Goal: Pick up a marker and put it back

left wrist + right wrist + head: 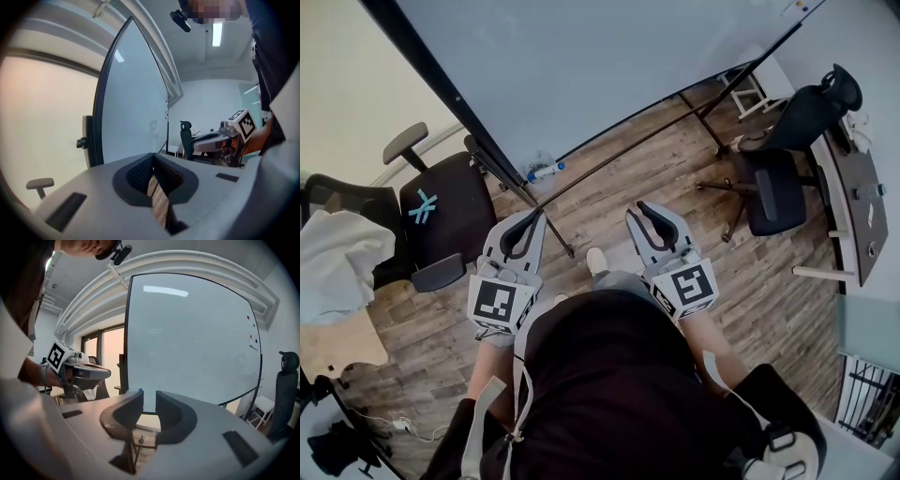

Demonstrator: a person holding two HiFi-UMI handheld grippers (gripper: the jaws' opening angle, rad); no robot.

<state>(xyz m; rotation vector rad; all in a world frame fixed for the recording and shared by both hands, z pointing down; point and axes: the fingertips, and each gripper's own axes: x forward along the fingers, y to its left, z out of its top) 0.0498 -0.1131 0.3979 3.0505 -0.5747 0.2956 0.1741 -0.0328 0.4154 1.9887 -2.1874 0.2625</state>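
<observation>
A marker (546,171) with a blue cap lies on the tray at the bottom edge of the large whiteboard (609,56). Its blue tip (140,390) peeks over one jaw in the right gripper view. My left gripper (534,217) hangs above the wooden floor short of the board, jaws shut and empty. My right gripper (643,207) is level with it to the right, its jaws a narrow gap apart with nothing between them. Each gripper shows in the other's view: the left gripper (107,374) and the right gripper (196,141).
The whiteboard's stand legs (555,234) run across the floor just ahead of the left gripper. A black office chair (445,211) with white cloth (337,262) beside it stands at the left. Another black chair (778,173) and a desk (858,202) are at the right.
</observation>
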